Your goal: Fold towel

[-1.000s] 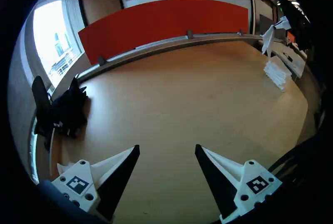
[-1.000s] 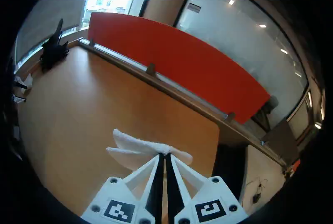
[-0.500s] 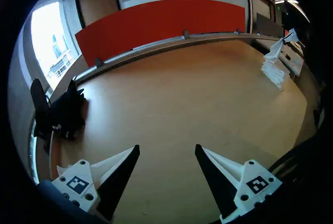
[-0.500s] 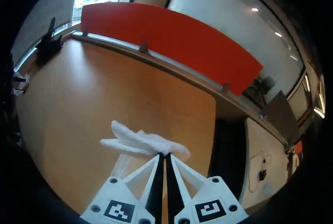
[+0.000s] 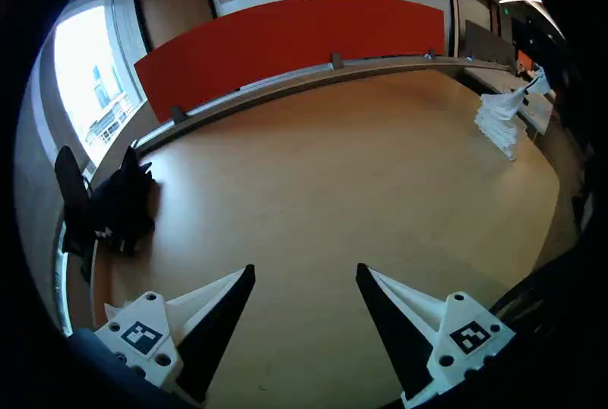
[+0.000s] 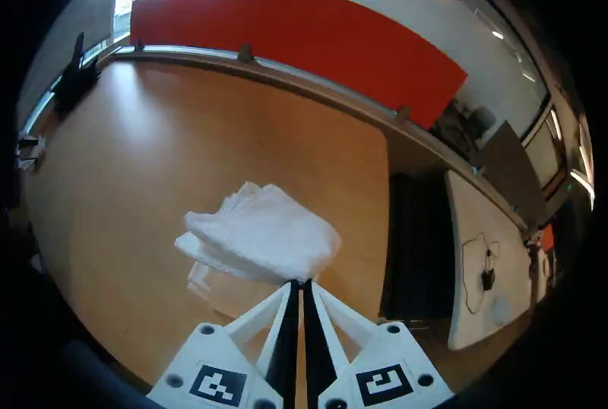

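The right gripper (image 6: 302,283) has its fingers pressed together on the near edge of the folded towel (image 6: 262,234), a soft white, slightly nubbly square that sags at its free corners. It hangs over the pile of folded towels (image 6: 204,287) by the right edge of the desk (image 6: 152,150), probably so it can be laid squarely on top. Whether it already touches the pile is hard to tell. The left gripper (image 5: 304,266) hovers with fingers wide apart above bare, smooth wood near the front edge, holding nothing
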Demonstrator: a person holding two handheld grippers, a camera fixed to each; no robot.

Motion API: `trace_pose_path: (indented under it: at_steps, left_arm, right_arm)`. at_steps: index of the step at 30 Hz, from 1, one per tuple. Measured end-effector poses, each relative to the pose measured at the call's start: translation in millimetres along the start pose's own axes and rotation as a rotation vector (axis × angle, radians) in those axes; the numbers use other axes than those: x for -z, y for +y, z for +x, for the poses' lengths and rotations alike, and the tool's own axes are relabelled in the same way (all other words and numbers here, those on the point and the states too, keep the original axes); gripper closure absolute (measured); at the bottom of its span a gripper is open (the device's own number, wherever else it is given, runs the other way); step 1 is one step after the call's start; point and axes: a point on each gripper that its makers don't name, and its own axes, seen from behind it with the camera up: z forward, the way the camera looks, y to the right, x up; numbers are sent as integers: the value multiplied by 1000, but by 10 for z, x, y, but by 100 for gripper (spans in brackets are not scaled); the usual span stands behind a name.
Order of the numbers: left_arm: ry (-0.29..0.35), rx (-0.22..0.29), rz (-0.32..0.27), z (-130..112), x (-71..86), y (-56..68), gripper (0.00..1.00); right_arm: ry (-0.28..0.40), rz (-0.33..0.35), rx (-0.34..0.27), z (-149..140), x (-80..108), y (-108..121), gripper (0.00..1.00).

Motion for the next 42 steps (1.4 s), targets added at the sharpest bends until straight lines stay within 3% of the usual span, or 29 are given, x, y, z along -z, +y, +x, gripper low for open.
trace_pose_path:
  at_steps: [27,32,42]
  left_arm:
    - [-22,2,16,-102,1,-72,1]
    - [-25,1,16,-98,-21,-81,1]
    - [-23,2,7,-65,-74,-49,1]
  right_arm:
    - [-163,-69,-107,-688,-400,62,94]
    - [-174,-81,-120,-769,-404,67,81]
    - [-195,-108,-122,-921,-321,97,45]
